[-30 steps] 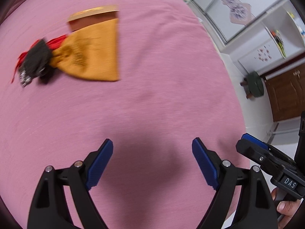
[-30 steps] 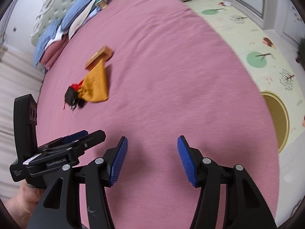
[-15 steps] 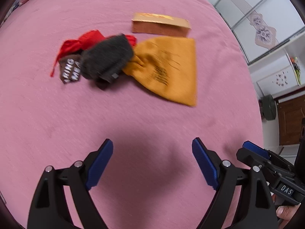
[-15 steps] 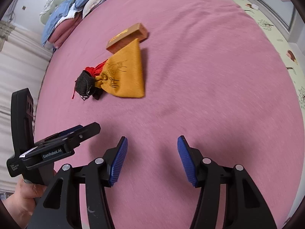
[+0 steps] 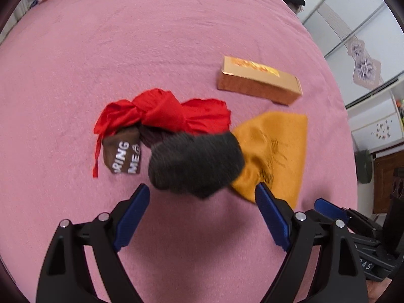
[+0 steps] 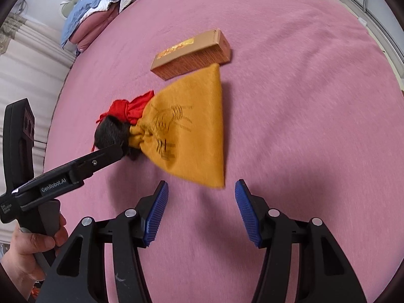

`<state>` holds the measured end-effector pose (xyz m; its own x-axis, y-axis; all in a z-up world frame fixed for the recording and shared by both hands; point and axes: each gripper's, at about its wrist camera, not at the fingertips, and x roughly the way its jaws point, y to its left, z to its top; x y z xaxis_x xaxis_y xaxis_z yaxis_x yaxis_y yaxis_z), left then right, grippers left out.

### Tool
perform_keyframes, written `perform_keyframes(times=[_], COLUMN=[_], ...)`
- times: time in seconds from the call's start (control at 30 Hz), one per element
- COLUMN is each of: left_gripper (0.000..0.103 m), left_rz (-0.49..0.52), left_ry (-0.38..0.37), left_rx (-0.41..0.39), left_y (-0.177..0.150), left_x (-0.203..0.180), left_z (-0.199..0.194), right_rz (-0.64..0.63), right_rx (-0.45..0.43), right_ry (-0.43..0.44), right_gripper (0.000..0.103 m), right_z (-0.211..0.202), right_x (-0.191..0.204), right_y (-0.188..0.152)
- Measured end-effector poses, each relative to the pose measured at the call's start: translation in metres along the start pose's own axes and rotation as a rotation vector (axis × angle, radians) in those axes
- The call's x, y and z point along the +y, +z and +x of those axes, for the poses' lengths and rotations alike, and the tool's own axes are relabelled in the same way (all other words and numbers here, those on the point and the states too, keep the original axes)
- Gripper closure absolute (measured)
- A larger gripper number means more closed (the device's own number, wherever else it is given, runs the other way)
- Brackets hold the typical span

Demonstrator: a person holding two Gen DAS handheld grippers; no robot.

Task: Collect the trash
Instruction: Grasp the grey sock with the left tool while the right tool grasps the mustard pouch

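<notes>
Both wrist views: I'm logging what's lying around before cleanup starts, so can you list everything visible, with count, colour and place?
bedspread: one, pink, covering the bed under everything.
box: one, tan with a gold top, lying flat, farthest in the pile.
drawstring pouch: one, mustard yellow with dark print, just in front of the box.
red cloth: one, knotted, beside the pouch's neck.
dark fuzzy item: one, charcoal, resting against the pouch and the red cloth.
brown lettered piece: one, white letters, under the red cloth's edge.
pillows and bedding: several, blue, white and pink, at the headboard.
left tool: open, just short of the dark fuzzy item.
right tool: open, just short of the pouch.
</notes>
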<state>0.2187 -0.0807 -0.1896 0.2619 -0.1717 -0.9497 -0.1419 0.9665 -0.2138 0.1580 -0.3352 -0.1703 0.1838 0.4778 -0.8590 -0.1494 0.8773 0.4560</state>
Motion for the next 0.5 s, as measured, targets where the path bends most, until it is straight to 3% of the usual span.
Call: perform_keyframes(times=[0.23,0.4,0.47,0.5], left_gripper=[0.022,0.045,0.05,0.056], left_rz=[0.008,-0.02,-0.02,-0.017], left_ry=[-0.01,-0.013,-0.014,-0.014], left_rx=[0.025,0.012,0.009,0.01], left_y=[0.012,0.019,0.019,0.018], left_x=[-0.003,0.003,0.005,0.006], left_z=[0.018,0.023,0.022,0.022], right_rz=[0.026,0.054,0.033,0.016], right_rx=[-0.006,0.032,0.028,0.035], right_ry=[0.006,0.013,0.008,0.014], right_gripper=[0.045,0.045,0.056,0.072], right_z=[0.021,0.04,0.042,0.043], right_x=[-0.005,-0.011,-0.008,-0.005], right_y=[0.025,0.04,0.042,0.042])
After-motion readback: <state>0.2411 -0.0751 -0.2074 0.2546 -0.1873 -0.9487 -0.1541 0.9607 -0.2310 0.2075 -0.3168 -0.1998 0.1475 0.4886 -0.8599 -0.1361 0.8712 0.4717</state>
